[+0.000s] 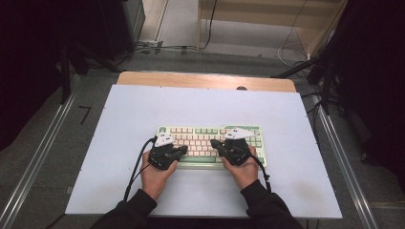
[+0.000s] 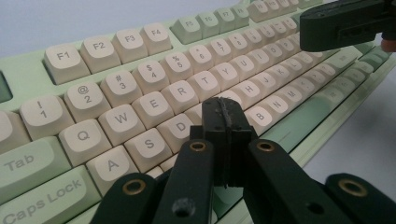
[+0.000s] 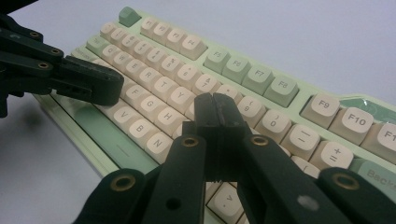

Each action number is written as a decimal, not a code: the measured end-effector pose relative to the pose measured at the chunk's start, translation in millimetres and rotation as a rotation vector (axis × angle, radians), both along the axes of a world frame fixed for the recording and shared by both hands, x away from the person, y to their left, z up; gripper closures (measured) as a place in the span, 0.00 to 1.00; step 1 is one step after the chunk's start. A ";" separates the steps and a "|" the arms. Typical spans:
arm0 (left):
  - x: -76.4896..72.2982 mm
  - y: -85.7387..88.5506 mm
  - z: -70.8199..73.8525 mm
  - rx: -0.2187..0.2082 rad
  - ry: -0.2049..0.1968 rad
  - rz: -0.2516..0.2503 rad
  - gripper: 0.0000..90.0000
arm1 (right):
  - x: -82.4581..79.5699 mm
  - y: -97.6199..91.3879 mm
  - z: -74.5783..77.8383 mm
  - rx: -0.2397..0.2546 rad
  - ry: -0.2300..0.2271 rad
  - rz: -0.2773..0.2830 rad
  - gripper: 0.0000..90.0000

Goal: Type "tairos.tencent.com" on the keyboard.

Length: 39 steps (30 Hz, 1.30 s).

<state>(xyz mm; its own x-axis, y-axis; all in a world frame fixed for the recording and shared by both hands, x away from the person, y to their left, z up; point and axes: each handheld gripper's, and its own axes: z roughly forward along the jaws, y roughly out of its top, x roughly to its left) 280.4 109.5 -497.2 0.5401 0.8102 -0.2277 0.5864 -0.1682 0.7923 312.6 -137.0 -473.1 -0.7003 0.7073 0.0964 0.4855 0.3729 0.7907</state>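
A pale green keyboard (image 1: 200, 130) with cream and green keys lies in the middle of a white board. My left gripper (image 1: 184, 150) hovers over its left half, jaws shut with nothing between them. In the left gripper view the left gripper (image 2: 224, 106) has its closed tips just above the F and G keys of the keyboard (image 2: 140, 88). My right gripper (image 1: 213, 142) is over the right half, also shut and empty. In the right gripper view the right gripper (image 3: 214, 103) points at the keys near the number row of the keyboard (image 3: 261, 79). The two tips point towards each other.
The white board (image 1: 143, 109) rests on a wooden table whose far edge (image 1: 205, 80) shows. Metal rails run along both sides on the floor. Cables (image 1: 291, 52) and dark stands lie beyond the table.
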 end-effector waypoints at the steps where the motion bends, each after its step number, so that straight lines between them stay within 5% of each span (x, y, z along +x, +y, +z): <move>1: -0.1 -0.1 0.0 0.000 -0.001 0.000 1.00 | 0.0 0.0 0.0 0.000 0.000 0.000 0.97; 14: -0.7 -0.2 -0.4 0.003 -0.011 0.005 1.00 | -0.4 0.0 0.1 0.000 -0.003 0.001 0.97; 22: 5.7 8.0 5.4 -0.034 -0.028 0.040 1.00 | -0.3 0.2 -0.1 -0.001 -0.001 0.003 0.97; 39: 20.3 17.7 1.7 -0.033 -0.035 0.105 1.00 | -0.6 2.1 -1.1 -0.004 -0.002 0.009 0.97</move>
